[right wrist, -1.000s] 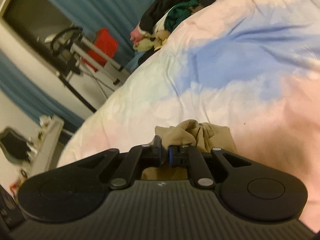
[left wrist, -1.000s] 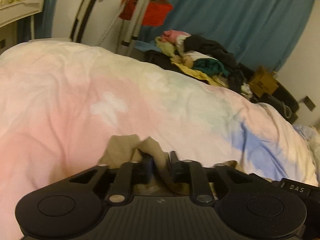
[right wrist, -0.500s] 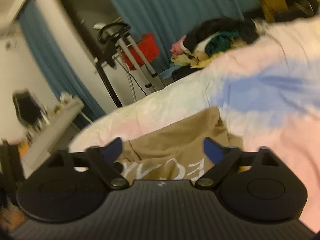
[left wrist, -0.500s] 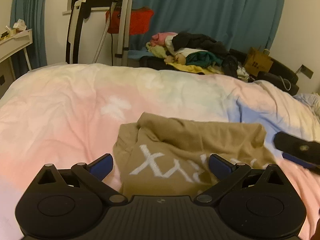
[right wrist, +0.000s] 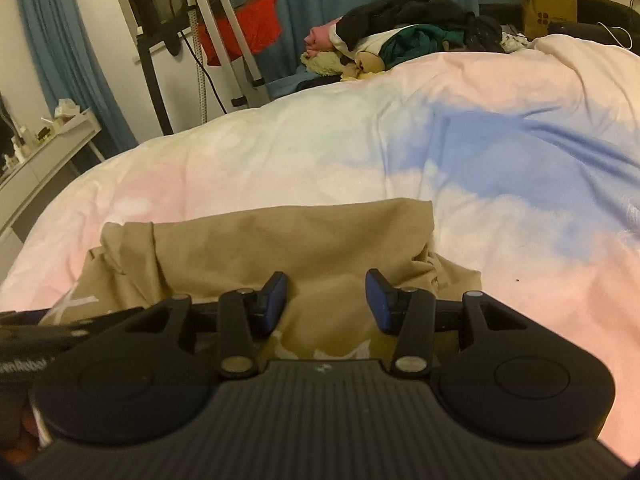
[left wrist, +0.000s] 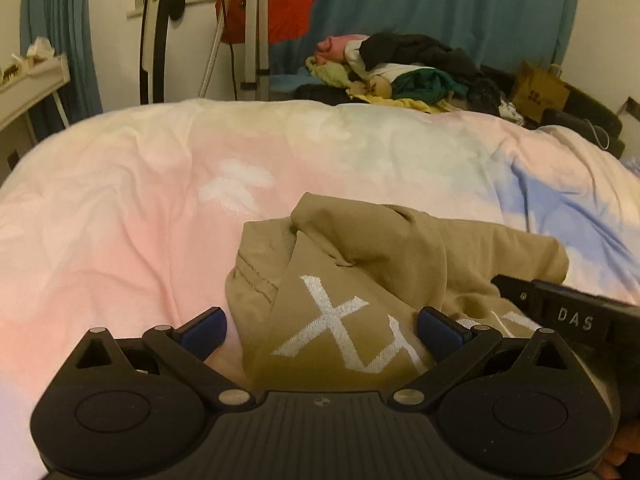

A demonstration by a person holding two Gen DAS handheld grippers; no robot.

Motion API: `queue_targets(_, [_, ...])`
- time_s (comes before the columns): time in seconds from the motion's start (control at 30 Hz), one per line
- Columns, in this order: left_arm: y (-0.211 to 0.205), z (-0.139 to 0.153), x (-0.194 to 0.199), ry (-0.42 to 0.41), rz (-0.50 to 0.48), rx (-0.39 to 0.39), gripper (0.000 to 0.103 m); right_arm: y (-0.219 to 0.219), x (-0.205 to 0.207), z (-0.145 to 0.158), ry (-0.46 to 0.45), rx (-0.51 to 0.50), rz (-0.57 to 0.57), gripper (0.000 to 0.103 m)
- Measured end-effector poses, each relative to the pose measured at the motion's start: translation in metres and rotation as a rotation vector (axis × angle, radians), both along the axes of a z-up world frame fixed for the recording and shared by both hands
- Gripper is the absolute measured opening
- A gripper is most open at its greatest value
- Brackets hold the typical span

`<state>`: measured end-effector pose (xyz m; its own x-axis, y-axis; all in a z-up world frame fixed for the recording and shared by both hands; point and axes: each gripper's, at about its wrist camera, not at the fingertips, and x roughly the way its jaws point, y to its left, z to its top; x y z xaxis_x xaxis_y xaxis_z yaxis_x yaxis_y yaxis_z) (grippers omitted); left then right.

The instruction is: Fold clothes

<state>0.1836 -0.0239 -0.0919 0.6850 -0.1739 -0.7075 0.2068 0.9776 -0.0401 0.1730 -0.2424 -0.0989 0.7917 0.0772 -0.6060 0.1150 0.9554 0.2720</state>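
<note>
Tan garment (left wrist: 372,280) with white lettering lies bunched on the duvet (left wrist: 140,208), at its near edge, and both claws hang right over it. The left gripper (left wrist: 322,330) stands wide open, its blue pads (left wrist: 204,326) spread either side of the lettered panel and pressing on nothing; the cloth's left fold sits between them. The right gripper (right wrist: 326,300) is closing, jaws partly apart, with the garment's plain middle below and between them, though the pads do not pinch it. In the left wrist view the right gripper's black body (left wrist: 560,304) juts in from the right, resting just beside the garment's right end, so the two claws work close together.

Folding looks barely under way: the cloth is doubled over roughly, with a raised ridge along its far side, a loose flap at the left and crumpled folds at the right. Smoothing, squaring and the tidy folds are all left, by my reading. A heap of other clothes (left wrist: 400,76) waits beyond the duvet's far edge, untouched.
</note>
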Motion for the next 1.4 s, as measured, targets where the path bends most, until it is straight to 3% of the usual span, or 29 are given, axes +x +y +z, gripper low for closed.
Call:
queue_targets(0.17, [0.0,0.011,-0.018,-0.02,-0.005,0.006,0.102,0.001,-0.02,0.018,-0.025,-0.004,0.003,0.047])
queue_targets(0.4, [0.006,0.032,-0.069,-0.074,-0.053,0.045,0.102,0.008,-0.083,0.055,-0.08,-0.029,0.006,0.047])
queue_targets(0.53, [0.014,0.038,-0.092,-0.068,-0.065,0.03,0.102,0.019,-0.101,0.047,-0.031,-0.084,0.016,0.047])
queue_targets(0.6, [0.016,0.039,-0.099,-0.056,-0.069,0.018,0.102,0.019,-0.098,0.033,0.019,-0.056,0.01,0.047])
queue_targets(0.73, [0.016,0.038,-0.113,-0.037,-0.085,0.002,0.102,0.015,-0.096,0.029,0.029,-0.013,-0.009,0.047])
queue_targets(0.9, [0.018,0.038,-0.124,0.031,-0.1,-0.109,0.102,0.016,-0.098,0.028,0.028,-0.009,-0.013,0.047])
queue_targets(1.0, [0.018,0.029,-0.117,0.122,-0.111,-0.229,0.101,0.018,-0.099,0.029,0.029,-0.011,-0.017,0.047])
queue_targets(1.1, [0.018,0.008,-0.101,0.211,-0.038,-0.342,0.098,0.017,-0.099,0.029,0.03,-0.002,-0.021,0.047])
queue_targets(1.2, [0.024,-0.011,-0.087,0.234,0.045,-0.416,0.098,0.015,-0.099,0.028,0.03,0.011,-0.024,0.046])
queue_targets(1.4, [0.016,-0.01,-0.091,0.169,0.046,-0.38,0.097,0.015,-0.1,0.027,0.027,0.018,-0.031,0.046])
